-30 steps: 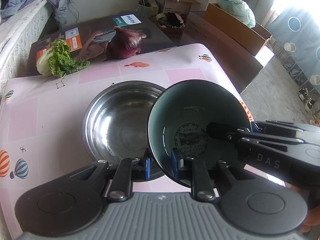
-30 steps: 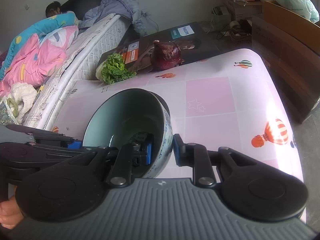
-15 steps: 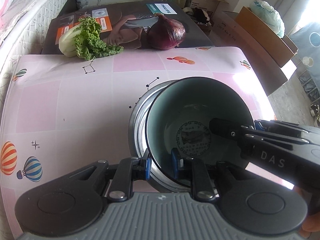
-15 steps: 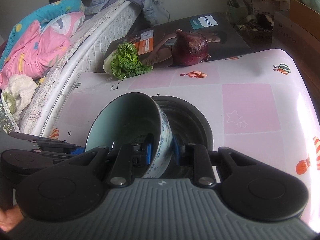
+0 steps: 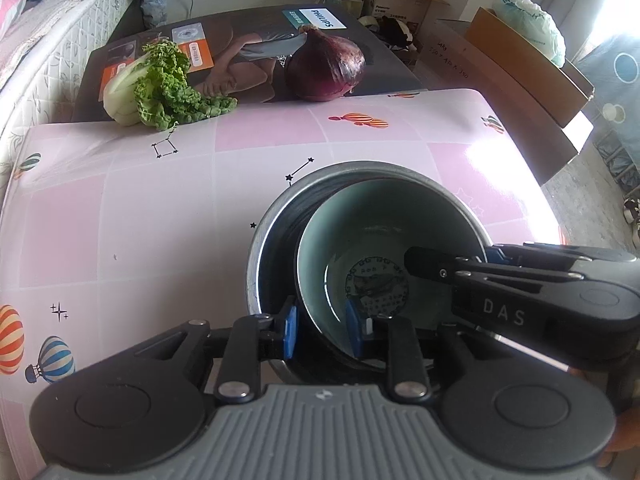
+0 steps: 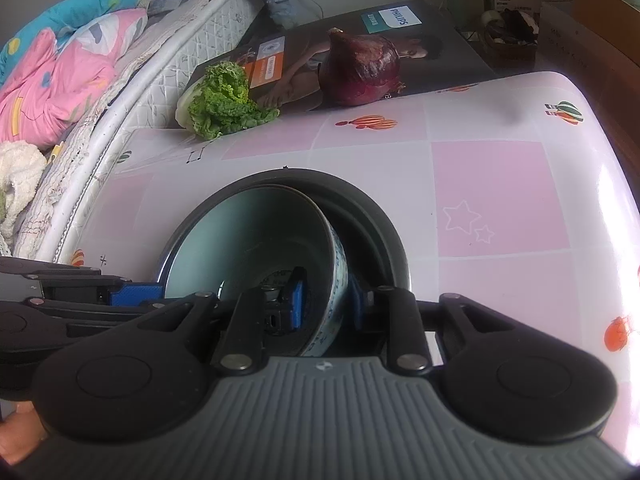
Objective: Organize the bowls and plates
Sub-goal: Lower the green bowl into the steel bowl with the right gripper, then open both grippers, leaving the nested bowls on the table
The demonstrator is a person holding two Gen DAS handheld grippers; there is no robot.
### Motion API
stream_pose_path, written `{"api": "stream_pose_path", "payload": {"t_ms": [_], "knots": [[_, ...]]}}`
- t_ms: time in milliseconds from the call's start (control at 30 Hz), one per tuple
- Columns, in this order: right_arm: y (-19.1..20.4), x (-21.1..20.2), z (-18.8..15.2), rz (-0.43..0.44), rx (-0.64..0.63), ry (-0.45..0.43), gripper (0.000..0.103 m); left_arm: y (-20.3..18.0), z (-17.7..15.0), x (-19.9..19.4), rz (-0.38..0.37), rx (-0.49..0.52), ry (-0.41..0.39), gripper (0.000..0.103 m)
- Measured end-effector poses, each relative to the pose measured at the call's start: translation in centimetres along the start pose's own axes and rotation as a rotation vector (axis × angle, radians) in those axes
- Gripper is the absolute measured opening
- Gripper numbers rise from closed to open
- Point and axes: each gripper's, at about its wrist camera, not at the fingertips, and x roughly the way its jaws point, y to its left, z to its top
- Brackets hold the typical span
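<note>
- Where a second ago I carried the ceramic bowl (image 5: 384,236) in the air beside the steel bowl (image 5: 272,232), it now sits inside it, leaning toward the right of the left wrist frame, low and right of centre.
- My left gripper (image 5: 320,330) has just been opening: its blue pads (image 5: 290,332) straddle the ceramic rim with a clear gap on the outer side, so I read it as loosened, not pinching.
- My right gripper (image 6: 326,302) has also just been opening; its pads (image 6: 297,300) stand either side of the patterned wall, and the inner one looks clear of it, though I cannot be sure of the outer.
- Both bowls show lower in the frames than before, and the table edge has slid further toward the top.
- Beneath the bowls, the table (image 5: 120,220) carries a pink and white checked cloth printed with hot-air balloons and stars; glare whitens its right side.
- At the upper middle of the left wrist frame a red onion (image 5: 326,68) rests on a flat dark box (image 5: 248,40), with a head of lettuce (image 5: 160,84) to its left at the cloth's far edge.
- A mattress (image 6: 160,60) with bright bedding (image 6: 60,60) fills the upper left of the right wrist frame.
- Cardboard boxes (image 5: 520,64) crowd the upper right of the left wrist frame.
</note>
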Motion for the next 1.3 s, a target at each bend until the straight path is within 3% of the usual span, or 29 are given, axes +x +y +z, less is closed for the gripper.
{"api": "stream_pose_path", "payload": {"t_ms": [200, 267, 333, 533, 633, 800, 967, 1167, 1300], "knots": [[0.2, -1.1, 0.6, -0.009, -0.004, -0.057, 0.043, -0.4, 0.1, -2.1, 0.02, 0.02, -0.073, 0.05], [0.3, -1.8, 0.8, -0.009, -0.004, -0.077, 0.046, -0.1, 0.1, -3.0, 0.012, 0.013, -0.093, 0.06], [0.4, -2.7, 0.9, -0.008, -0.002, -0.1, 0.047, 0.1, -0.3, -4.1, 0.012, 0.01, -0.116, 0.062], [1.0, -8.5, -0.9, 0.018, -0.013, -0.191, 0.05, 0.7, -3.0, -9.2, -0.002, 0.03, -0.211, 0.073], [1.8, -12.9, -2.8, 0.023, -0.045, -0.256, 0.057, 1.0, -5.3, -12.6, -0.035, 0.041, -0.272, 0.082], [3.1, -20.4, -6.9, -0.04, -0.102, -0.368, 0.075, 1.6, -10.9, -18.5, -0.138, 0.044, -0.372, 0.091], [4.8, -25.8, -13.0, -0.033, -0.117, -0.453, 0.081, 3.0, -17.2, -21.9, -0.173, 0.005, -0.425, 0.095], [8.0, -27.9, -22.6, 0.025, -0.076, -0.464, 0.082, 5.5, -25.3, -23.9, -0.058, -0.059, -0.469, 0.103], [11.1, -25.6, -27.9, 0.099, -0.041, -0.389, 0.082, 7.1, -29.7, -24.0, 0.015, -0.093, -0.466, 0.103]]}}
